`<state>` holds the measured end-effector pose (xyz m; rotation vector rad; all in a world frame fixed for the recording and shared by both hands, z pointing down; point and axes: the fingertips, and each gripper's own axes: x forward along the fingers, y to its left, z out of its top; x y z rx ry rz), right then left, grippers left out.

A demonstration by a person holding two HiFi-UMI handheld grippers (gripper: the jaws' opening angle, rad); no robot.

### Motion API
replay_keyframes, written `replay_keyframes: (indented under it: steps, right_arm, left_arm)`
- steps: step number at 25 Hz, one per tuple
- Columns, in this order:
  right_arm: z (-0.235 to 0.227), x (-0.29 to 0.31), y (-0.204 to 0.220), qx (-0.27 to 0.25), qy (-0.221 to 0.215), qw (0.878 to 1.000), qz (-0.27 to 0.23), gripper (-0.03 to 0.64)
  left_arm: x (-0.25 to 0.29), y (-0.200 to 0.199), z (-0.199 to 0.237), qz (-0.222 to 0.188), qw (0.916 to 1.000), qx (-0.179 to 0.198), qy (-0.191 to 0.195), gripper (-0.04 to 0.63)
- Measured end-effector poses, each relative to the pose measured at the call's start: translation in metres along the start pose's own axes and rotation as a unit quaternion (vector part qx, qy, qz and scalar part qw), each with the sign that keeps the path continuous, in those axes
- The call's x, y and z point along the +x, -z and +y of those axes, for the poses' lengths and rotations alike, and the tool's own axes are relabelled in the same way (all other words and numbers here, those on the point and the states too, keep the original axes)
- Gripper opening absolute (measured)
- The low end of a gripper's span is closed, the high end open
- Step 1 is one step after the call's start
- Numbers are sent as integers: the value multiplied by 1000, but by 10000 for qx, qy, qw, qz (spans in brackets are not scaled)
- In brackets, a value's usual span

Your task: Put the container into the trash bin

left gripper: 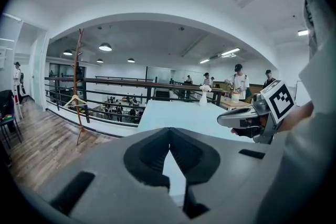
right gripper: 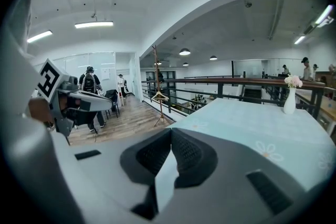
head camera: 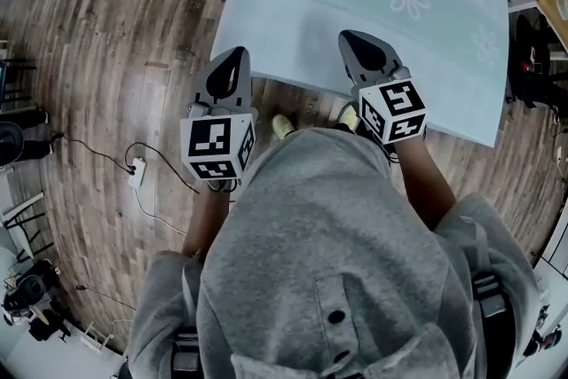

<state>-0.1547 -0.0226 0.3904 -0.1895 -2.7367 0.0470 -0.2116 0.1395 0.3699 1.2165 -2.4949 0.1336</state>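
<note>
No container and no trash bin shows in any view. My left gripper hangs shut and empty over the wooden floor, just off the near left edge of the table. My right gripper is shut too, with nothing in it, and its tips reach over the table's near edge. In the left gripper view the left gripper has its jaws meeting at the tips, and the right gripper shows at the right. In the right gripper view the right gripper is closed the same way.
A pale blue cloth with flower prints covers the table. A white vase stands at its far end. A coat stand and a railing lie beyond. A power strip with cable lies on the floor at left. People stand far off.
</note>
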Motion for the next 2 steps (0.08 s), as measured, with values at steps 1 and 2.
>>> replay_keyframes:
  steps: [1, 2]
  right_arm:
    - [1, 0, 1, -2, -13, 10000, 6, 26]
    - [1, -1, 2, -3, -25, 10000, 11, 26]
  left_arm:
    - [0, 1, -1, 12, 10000, -6, 11, 20]
    - [0, 3, -2, 25, 10000, -10, 24, 20]
